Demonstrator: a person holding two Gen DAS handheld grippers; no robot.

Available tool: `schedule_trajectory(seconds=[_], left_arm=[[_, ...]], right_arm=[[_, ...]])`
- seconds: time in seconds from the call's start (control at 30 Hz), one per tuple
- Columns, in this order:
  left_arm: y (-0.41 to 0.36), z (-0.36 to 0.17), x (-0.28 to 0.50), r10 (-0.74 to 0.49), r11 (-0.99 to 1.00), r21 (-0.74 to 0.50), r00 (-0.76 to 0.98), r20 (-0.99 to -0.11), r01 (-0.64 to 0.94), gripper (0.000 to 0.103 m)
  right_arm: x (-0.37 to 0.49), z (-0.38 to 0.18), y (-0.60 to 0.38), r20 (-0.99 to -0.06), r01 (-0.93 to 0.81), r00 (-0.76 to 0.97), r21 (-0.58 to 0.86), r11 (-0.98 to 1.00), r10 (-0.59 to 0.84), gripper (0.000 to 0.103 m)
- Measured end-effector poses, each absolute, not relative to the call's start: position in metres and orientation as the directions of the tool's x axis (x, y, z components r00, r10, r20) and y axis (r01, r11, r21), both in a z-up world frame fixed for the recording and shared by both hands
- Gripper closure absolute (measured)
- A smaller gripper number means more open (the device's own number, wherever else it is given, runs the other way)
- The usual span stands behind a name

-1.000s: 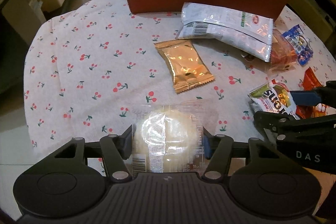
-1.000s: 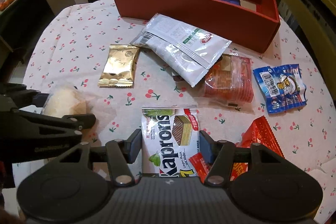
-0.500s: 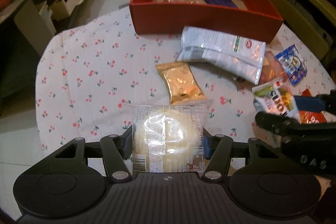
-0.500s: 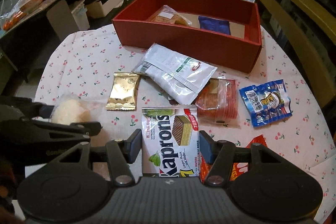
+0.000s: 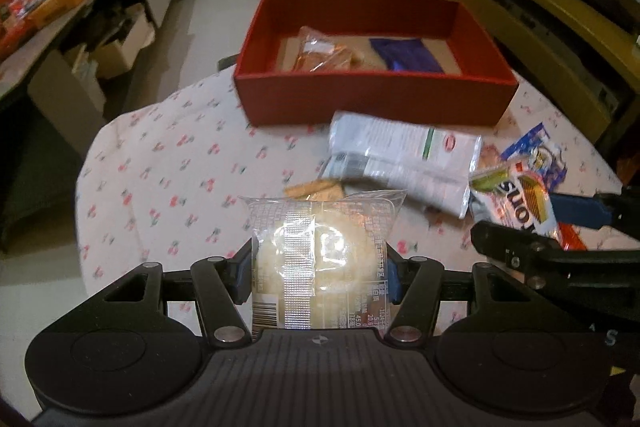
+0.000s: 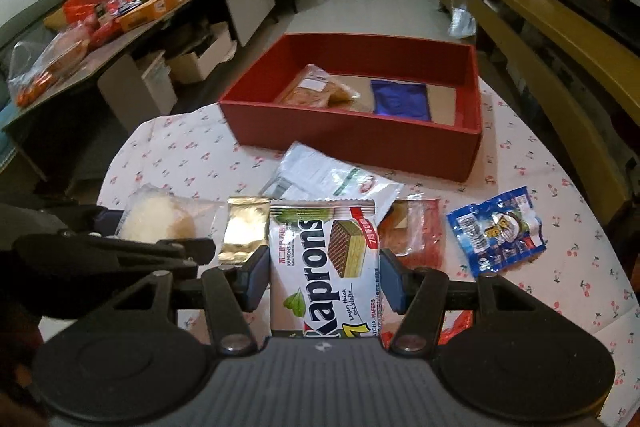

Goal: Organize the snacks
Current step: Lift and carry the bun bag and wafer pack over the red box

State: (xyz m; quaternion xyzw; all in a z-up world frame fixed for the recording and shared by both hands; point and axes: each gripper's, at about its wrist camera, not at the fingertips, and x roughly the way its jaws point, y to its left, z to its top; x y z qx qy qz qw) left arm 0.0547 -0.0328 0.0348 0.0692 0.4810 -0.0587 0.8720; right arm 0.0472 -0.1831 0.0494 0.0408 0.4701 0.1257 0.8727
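Observation:
My left gripper (image 5: 316,275) is shut on a clear-wrapped pale round bun (image 5: 320,259), held above the cherry-print tablecloth (image 5: 160,167). My right gripper (image 6: 324,277) is shut on a white Kaprons wafer pack (image 6: 324,267), also lifted off the cloth. Each gripper shows at the side of the other's view, the bun (image 6: 158,219) at the left of the right wrist view, the wafer pack (image 5: 516,199) at the right of the left one. Beyond both stands the red box (image 5: 372,99) (image 6: 352,143), holding an orange-brown clear pack (image 6: 316,91) and a blue packet (image 6: 400,97).
On the cloth lie a gold packet (image 6: 244,229), a large silver-white bag (image 6: 332,179), a red clear pack (image 6: 416,233), a blue printed packet (image 6: 496,229) and a red packet (image 6: 460,323). A cluttered side table (image 6: 120,7) stands left, a wooden bench (image 6: 560,39) right.
Both grippers have risen with their packs and tilted up, so the inside of the red box and the room beyond have come into view. Both grips are unchanged.

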Motion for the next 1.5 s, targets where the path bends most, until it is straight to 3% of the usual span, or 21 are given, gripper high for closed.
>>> schedule_trajectory(seconds=[0.63,1.5], left_arm=[[-0.044,0.029,0.098,-0.106,0.979,0.006,0.529,-0.842,0.206,0.037],[-0.069,0.047,0.194,-0.055,0.987,0.052,0.617,-0.785,0.155,0.038]], right_arm=[[0.089,0.047,-0.200,-0.809,-0.105,0.545,0.197,0.975,0.222,0.041],[0.183,0.053,-0.217,-0.768,-0.020,0.616,0.206,0.978,0.174,0.040]])
